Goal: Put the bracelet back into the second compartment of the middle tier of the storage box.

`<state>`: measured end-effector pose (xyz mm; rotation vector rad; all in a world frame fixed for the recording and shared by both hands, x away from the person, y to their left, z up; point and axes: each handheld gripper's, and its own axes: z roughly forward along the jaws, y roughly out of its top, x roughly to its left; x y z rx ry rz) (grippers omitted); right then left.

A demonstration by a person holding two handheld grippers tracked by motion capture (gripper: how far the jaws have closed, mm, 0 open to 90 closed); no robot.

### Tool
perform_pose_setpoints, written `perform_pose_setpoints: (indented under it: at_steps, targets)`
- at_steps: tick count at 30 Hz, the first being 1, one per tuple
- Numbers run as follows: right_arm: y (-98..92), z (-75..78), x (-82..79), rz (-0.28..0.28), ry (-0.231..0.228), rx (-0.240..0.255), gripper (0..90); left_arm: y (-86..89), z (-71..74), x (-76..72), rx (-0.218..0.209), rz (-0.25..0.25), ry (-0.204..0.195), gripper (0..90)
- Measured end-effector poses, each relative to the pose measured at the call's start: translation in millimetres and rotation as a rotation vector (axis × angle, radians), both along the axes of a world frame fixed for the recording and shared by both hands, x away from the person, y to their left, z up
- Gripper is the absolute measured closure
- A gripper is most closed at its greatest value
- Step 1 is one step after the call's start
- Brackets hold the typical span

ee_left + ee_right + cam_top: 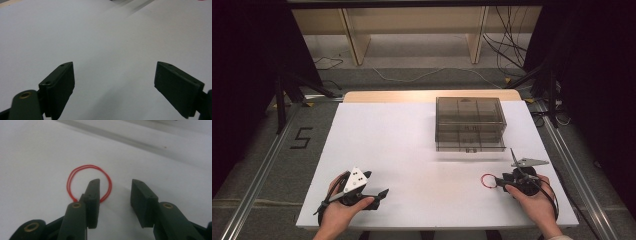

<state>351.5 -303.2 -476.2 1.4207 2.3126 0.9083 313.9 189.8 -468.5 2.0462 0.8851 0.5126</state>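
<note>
Both hand-held black two-jaw grippers sit low at the near edge of the wide white table (412,145). Farther back stands a smoky translucent plastic compartment box (470,124). Left gripper (379,194) rests with jaws spread wide over bare tabletop. Right gripper (114,195) stands part open, gripping nothing, one jaw inside a thin red wire ring (75,173) lying flat.
</note>
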Motion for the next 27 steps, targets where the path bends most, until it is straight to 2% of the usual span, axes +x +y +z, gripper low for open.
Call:
perform_pose_setpoints:
  at_steps: [8,11,12,14,17,18,19,21,27]
  targets:
    - [9.2,-0.2,-3.9,-0.026,0.013,-0.024,59.3,0.1,0.2,-0.5,0.001,-0.001,-0.004,16.6]
    - [15.3,-0.2,-7.0,-0.035,0.005,-0.074,62.2,0.4,0.2,-0.2,0.001,-0.001,-0.005,16.6]
    - [15.3,-0.2,-7.0,-0.035,0.005,-0.074,62.2,0.4,0.3,-0.2,0.002,0.000,-0.006,16.6]
    - [18.3,-0.1,-8.5,-0.044,-0.002,-0.104,68.0,0.6,0.5,-0.4,0.002,0.000,-0.009,16.6]
    - [17.6,-0.2,-9.5,-0.058,0.007,-0.091,76.2,0.7,0.7,-0.8,0.002,0.001,-0.012,16.6]
    - [17.6,-0.2,-9.5,-0.058,0.007,-0.091,76.2,0.7,0.8,-0.8,0.003,0.001,-0.013,16.6]
    - [15.5,-0.2,-9.5,-0.068,0.016,-0.082,81.1,0.7,0.7,-0.9,0.002,0.001,-0.013,16.6]
    - [12.8,-0.4,-8.6,-0.079,0.024,-0.063,84.7,0.7,0.7,-0.9,0.002,0.001,-0.015,16.6]
    - [7.6,-0.9,-7.1,-0.098,0.040,-0.020,88.3,0.3,0.5,-0.7,0.000,-0.002,-0.014,16.7]
